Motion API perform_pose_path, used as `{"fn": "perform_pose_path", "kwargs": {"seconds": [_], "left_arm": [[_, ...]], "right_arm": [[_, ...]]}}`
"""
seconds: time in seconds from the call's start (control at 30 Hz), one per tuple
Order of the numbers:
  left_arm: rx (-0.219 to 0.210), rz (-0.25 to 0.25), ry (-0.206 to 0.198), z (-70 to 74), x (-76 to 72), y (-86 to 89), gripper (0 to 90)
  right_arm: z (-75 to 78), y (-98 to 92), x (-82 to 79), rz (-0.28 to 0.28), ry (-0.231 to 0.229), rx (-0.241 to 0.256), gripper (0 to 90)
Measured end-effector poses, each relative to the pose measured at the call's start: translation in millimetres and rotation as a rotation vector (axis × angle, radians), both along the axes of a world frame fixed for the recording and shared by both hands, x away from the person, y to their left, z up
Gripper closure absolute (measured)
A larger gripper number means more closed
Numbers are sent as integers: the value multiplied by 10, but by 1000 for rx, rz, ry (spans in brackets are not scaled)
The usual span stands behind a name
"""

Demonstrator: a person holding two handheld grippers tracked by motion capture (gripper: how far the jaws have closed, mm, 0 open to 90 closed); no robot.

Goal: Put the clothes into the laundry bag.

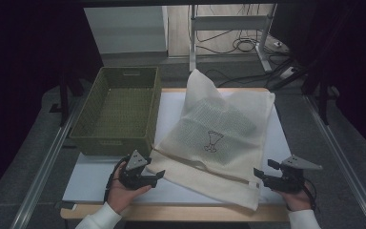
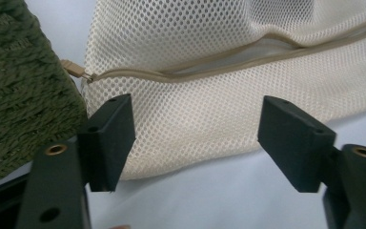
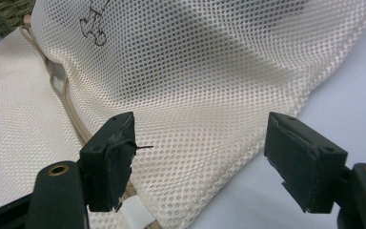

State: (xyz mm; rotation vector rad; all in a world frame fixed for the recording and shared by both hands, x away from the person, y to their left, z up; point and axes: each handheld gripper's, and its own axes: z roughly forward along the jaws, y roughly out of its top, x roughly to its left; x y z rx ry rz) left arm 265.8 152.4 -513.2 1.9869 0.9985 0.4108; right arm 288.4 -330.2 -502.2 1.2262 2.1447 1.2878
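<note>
While the cream mesh bag lies on the white table mat beside a green basket, both grippers, left and right, gape empty at its near corners; cables litter the floor beyond.

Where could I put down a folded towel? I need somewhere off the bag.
The green basket looks empty inside. Bare white mat lies in front of it, left of the left gripper, with a strip along the mesh laundry bag's right edge. The near edge between the left and right gripper is crowded.
</note>
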Motion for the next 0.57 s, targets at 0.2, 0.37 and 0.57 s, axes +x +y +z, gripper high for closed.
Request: {"fn": "perform_pose_path", "kwargs": {"seconds": [0.2,0.37,0.57], "left_arm": [[-3,-6,7,-12,-3,12,248],[-8,-4,25,-39,32,18,245],[-14,11,38,-58,63,11,244]], "right_arm": [[-7,49,15,6,3,-18,254],[13,35,18,4,-5,-20,252],[29,24,20,9,-14,-4,251]]}}
